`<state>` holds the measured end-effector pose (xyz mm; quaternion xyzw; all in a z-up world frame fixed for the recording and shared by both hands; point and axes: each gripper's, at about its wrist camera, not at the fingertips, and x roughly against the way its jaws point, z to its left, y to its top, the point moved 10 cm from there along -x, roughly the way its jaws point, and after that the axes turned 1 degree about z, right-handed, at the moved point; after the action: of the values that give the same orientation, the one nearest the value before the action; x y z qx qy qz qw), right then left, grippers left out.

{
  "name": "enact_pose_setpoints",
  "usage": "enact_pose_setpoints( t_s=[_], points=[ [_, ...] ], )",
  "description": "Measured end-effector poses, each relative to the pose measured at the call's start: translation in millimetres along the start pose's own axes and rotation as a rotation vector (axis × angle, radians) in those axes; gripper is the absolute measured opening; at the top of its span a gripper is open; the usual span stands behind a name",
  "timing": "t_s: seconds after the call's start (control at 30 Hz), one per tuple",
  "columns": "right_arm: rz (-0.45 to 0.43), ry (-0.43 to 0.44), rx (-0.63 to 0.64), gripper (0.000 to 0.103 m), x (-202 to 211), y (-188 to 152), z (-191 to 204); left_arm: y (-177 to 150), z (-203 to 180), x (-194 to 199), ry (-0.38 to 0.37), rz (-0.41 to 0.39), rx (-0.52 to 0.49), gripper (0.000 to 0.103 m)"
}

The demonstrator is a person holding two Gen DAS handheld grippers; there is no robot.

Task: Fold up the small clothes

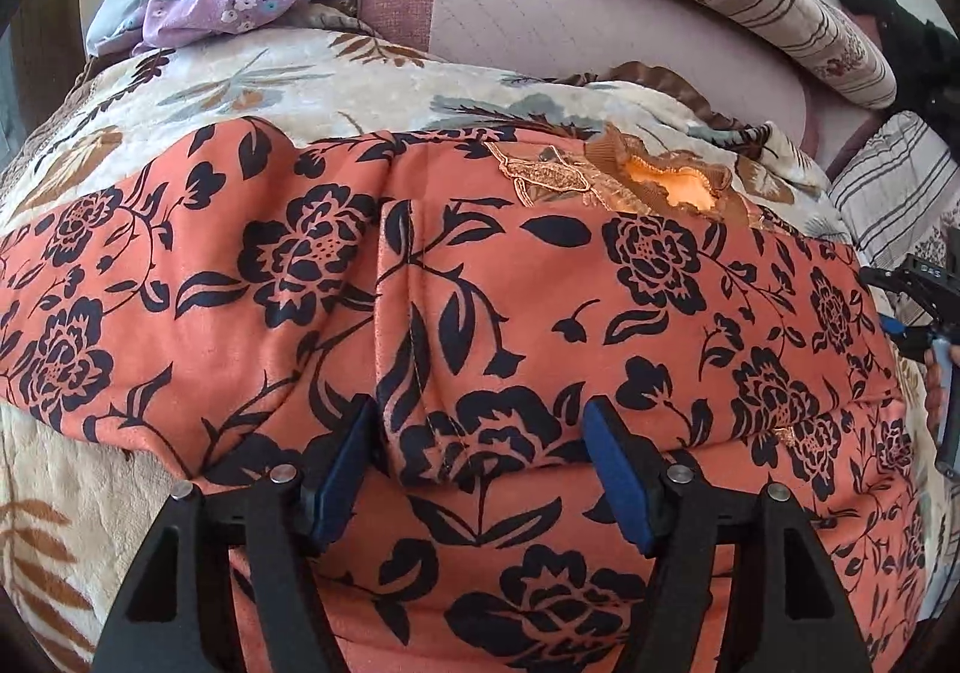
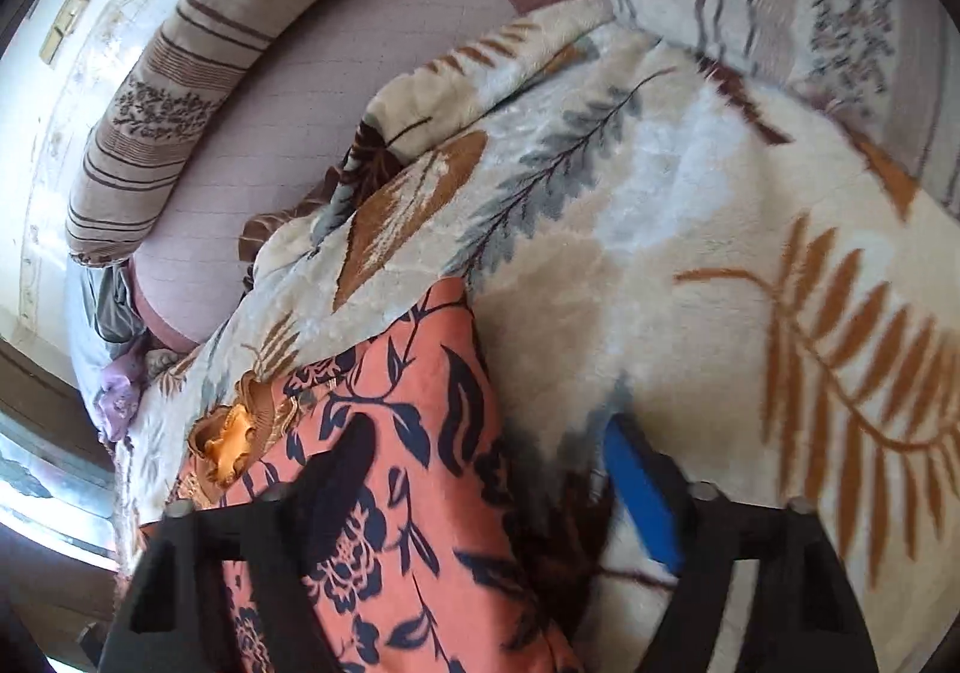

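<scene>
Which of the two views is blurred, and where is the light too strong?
Left wrist view: sharp, evenly lit, orange floral garment bulging with fisheye distortion. Right wrist view: motion-blurred, worst on the right gripper; glare washes out the wall at the left edge.

No text can be read with certainty anywhere in either view.

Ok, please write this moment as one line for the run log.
garment: orange floral garment spread on leaf blanket | left gripper: open over garment fold | right gripper: open at garment edge | fold: unfinished
</scene>
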<state>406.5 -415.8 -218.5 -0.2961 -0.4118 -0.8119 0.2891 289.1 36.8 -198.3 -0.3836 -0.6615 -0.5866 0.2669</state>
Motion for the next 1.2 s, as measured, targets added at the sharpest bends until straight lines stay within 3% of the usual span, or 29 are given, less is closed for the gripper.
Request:
enact_pose_setpoints(
  t_s=[0.03, 0.1, 0.13, 0.2, 0.27, 0.37, 0.4, 0.47, 0.5, 0.63, 0.73, 0.77, 0.83, 0.93, 1.03, 1.1, 1.2],
  points=[
    [0.024, -0.005, 0.025, 0.039, -8, -4, 1, 1, 0, -2, 0.004, 0.000, -0.004, 0.072],
    [0.022, -0.071, 0.103, 0.018, -15, -3, -5, 1, -1, -4, 0.009, 0.000, -0.012, 0.073],
    [0.008, -0.102, 0.099, 0.012, -14, 2, -12, 1, -1, -4, 0.010, 0.000, -0.015, 0.073],
    [-0.046, -0.178, 0.115, 0.013, -3, 12, -16, 0, 0, -4, 0.015, -0.001, -0.021, 0.073],
    [-0.056, -0.184, 0.140, 0.019, 3, 11, -5, 0, 0, -4, 0.017, 0.000, -0.022, 0.073],
    [-0.167, -0.183, 0.116, 0.021, 29, 16, 4, 0, 0, -4, 0.017, -0.002, -0.023, 0.073],
    [-0.188, -0.173, 0.114, 0.027, 33, 14, 8, 0, 0, -4, 0.017, -0.002, -0.023, 0.073],
    [-0.052, -0.127, 0.198, 0.048, 7, -6, 18, 1, -1, -5, 0.016, -0.001, -0.022, 0.073],
    [0.076, -0.193, 0.239, 0.058, -15, -22, 9, 0, -1, -5, 0.017, -0.002, -0.024, 0.073],
    [-0.039, -0.242, 0.206, 0.058, 15, -12, 20, 0, 0, -4, 0.012, -0.001, -0.022, 0.074],
    [-0.103, -0.173, 0.325, 0.060, 44, -21, 63, 0, 0, -4, 0.018, 0.000, -0.025, 0.074],
    [-0.087, -0.131, 0.353, 0.060, 48, -30, 74, 0, 0, -4, 0.020, 0.000, -0.026, 0.074],
    [-0.012, -0.111, 0.378, 0.070, 37, -47, 83, 0, -1, -3, 0.017, 0.000, -0.023, 0.074],
    [0.123, -0.280, 0.318, 0.068, 13, -62, 36, 0, -1, -2, 0.018, 0.000, -0.025, 0.074],
    [-0.005, -0.264, 0.250, 0.068, 46, -58, 37, -1, 0, -1, 0.019, 0.002, -0.027, 0.074],
    [-0.087, -0.281, 0.336, 0.070, 67, -63, 54, -1, -1, -2, 0.023, 0.006, -0.029, 0.075],
    [-0.197, -0.293, 0.471, 0.085, 85, -80, 77, -2, -2, -2, 0.034, 0.005, -0.041, 0.077]
  ],
)
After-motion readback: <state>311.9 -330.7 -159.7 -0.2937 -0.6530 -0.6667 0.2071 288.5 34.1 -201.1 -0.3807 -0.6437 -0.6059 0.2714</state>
